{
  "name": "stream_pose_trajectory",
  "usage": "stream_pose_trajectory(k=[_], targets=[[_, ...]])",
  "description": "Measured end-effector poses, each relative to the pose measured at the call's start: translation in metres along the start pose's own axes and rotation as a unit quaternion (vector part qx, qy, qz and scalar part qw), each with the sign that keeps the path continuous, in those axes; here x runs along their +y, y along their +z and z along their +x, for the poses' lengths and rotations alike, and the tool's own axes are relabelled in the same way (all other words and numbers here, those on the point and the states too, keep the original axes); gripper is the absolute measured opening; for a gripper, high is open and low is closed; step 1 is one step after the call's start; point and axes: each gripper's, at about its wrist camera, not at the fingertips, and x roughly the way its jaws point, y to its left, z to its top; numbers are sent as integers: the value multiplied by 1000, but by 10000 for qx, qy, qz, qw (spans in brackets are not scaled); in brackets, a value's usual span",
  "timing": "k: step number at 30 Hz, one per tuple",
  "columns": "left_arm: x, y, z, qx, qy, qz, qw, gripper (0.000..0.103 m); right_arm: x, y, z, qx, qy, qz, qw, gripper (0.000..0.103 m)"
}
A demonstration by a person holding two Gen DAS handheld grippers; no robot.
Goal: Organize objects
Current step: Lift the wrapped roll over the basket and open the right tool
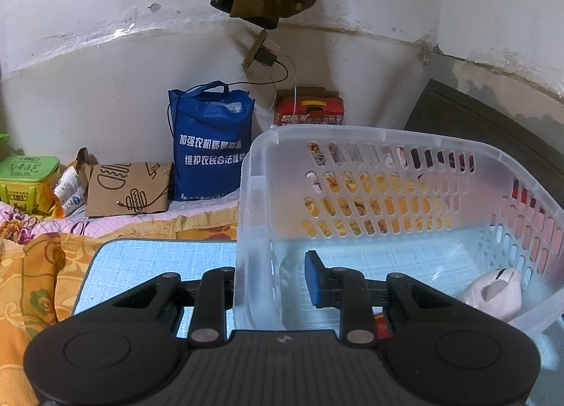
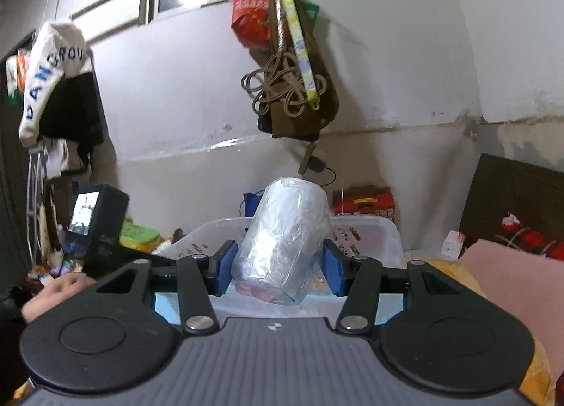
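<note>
While held up over the basket [image 2: 384,229], wrapped roll [image 2: 285,240] sits squeezed between both pads of right gripper [image 2: 280,266]. Looks light, soft, slippery in its plastic; best held mid-body. Left gripper [image 1: 273,282] spread wide across basket wall, gripping nothing.

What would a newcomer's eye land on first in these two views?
The plastic-wrapped roll held between the right tool's blue pads, raised before the clear basket. In the left view, the left tool straddles that basket's near wall, and a pink piggy bank sits inside.
</note>
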Motion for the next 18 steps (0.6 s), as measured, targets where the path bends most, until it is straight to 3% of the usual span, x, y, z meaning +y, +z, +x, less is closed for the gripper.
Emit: stream_pose_trajectory(k=[5,12,18], targets=[[2,0,1,7,-35,-26,10000,31,-1,16,25,97,-118,-122,9998,55],[4,1,3,34,-124,-68,9999,31,-7,19,83,829,-215,-88,9963,55],[4,1,4,42,-157,-73,9998,31,-13,14,103,1101,-255,21,9936,55]])
